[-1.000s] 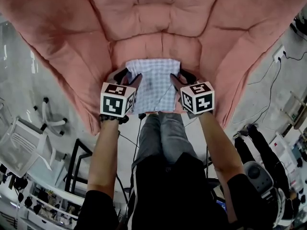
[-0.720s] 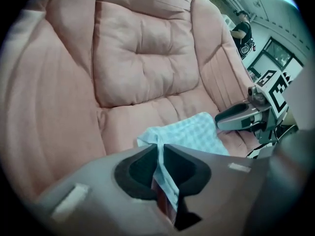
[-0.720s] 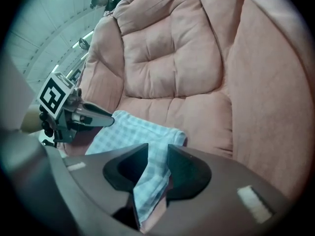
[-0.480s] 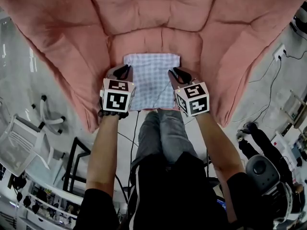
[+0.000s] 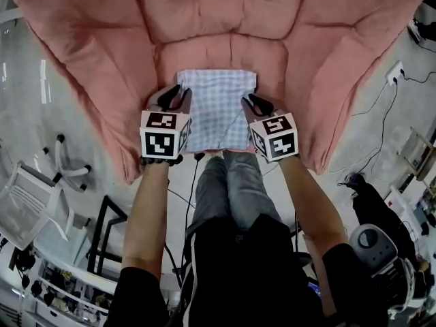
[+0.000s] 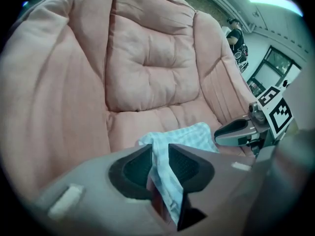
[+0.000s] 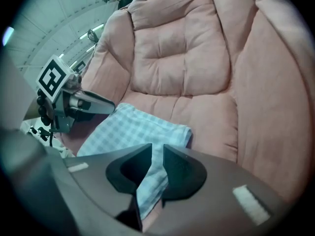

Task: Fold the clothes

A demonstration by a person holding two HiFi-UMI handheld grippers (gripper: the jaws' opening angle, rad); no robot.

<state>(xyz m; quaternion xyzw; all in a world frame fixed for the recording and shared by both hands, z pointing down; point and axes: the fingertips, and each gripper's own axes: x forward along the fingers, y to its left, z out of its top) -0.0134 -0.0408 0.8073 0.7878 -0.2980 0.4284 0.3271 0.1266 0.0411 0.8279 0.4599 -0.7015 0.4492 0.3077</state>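
Observation:
A blue-and-white checked cloth (image 5: 218, 107) lies folded in a rough square on the seat of a big pink padded armchair (image 5: 225, 19). My left gripper (image 5: 178, 95) is at the cloth's left edge and my right gripper (image 5: 252, 102) at its right edge. In the left gripper view, the left gripper (image 6: 160, 151) has a fold of the cloth (image 6: 192, 134) pinched in its narrow gap; its jaws have just been opening slightly. In the right gripper view, the right gripper (image 7: 157, 154) holds the cloth (image 7: 133, 127) edge between its pads; its jaws have been closing.
The armchair's thick arms (image 5: 88, 80) rise on both sides of the seat. The person's legs (image 5: 231, 189) stand at the seat's front edge. A cable (image 5: 388, 121) runs over the floor at right; a white chair (image 5: 27, 203) and a black frame (image 5: 109, 230) stand at left.
The cloth, wrinkled and hanging lower a second ago, now lies flatter and squarer. Both grippers moved slightly up the picture along its side edges and narrowed onto the fabric.

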